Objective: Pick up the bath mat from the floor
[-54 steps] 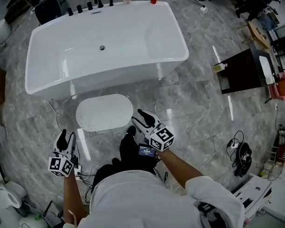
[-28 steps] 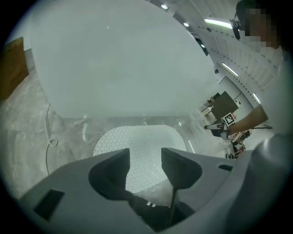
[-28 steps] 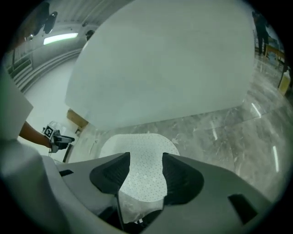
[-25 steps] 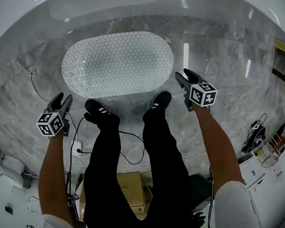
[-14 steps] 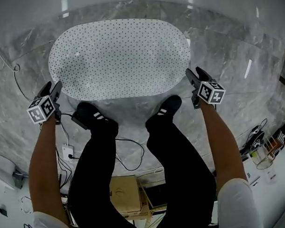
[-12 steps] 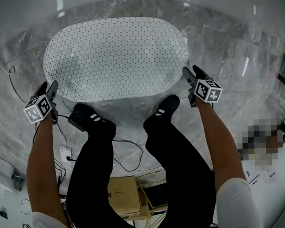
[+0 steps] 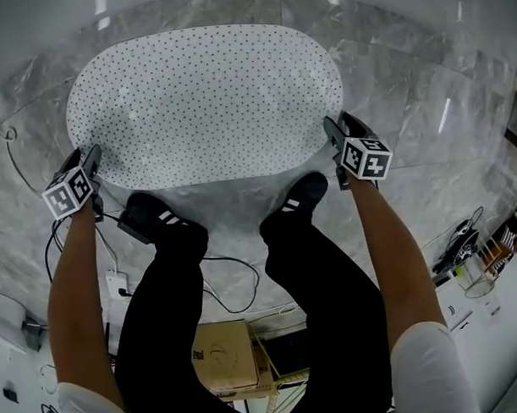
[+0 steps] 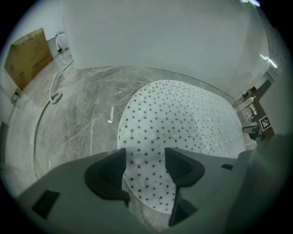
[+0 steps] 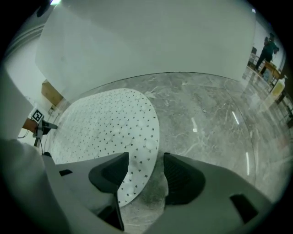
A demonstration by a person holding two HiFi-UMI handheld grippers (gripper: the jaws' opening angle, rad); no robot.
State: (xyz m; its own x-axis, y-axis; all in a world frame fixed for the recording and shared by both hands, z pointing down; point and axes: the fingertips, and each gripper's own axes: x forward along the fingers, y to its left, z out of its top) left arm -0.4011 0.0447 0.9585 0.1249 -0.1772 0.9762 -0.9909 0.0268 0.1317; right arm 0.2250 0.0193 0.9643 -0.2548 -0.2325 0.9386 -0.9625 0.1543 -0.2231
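Observation:
A white oval bath mat [image 7: 204, 102] dotted with small dark marks lies flat on the grey marble floor. My left gripper [image 7: 91, 156] is low at the mat's left end. Its jaws are opening, and the mat's edge [image 8: 183, 119] shows in the gap of the left gripper [image 8: 145, 157] with the pads not pressing on it. My right gripper [image 7: 333, 128] is at the mat's right end and stands open. In the right gripper view the mat's rim [image 9: 110, 123] runs under the gap of the right gripper [image 9: 145, 162], with bare floor under the right-hand jaw.
The white bathtub wall [image 8: 160, 36] rises just beyond the mat. The person's black shoes [image 7: 153, 215] [image 7: 296, 196] stand at the mat's near edge. A cable [image 7: 227, 283] and a cardboard box [image 7: 220, 355] lie behind the legs. Another cable [image 8: 52, 91] loops on the floor at left.
The head has come down closer to the mat. Both grippers have moved forward and down to the mat's two ends, and their jaws have spread wider.

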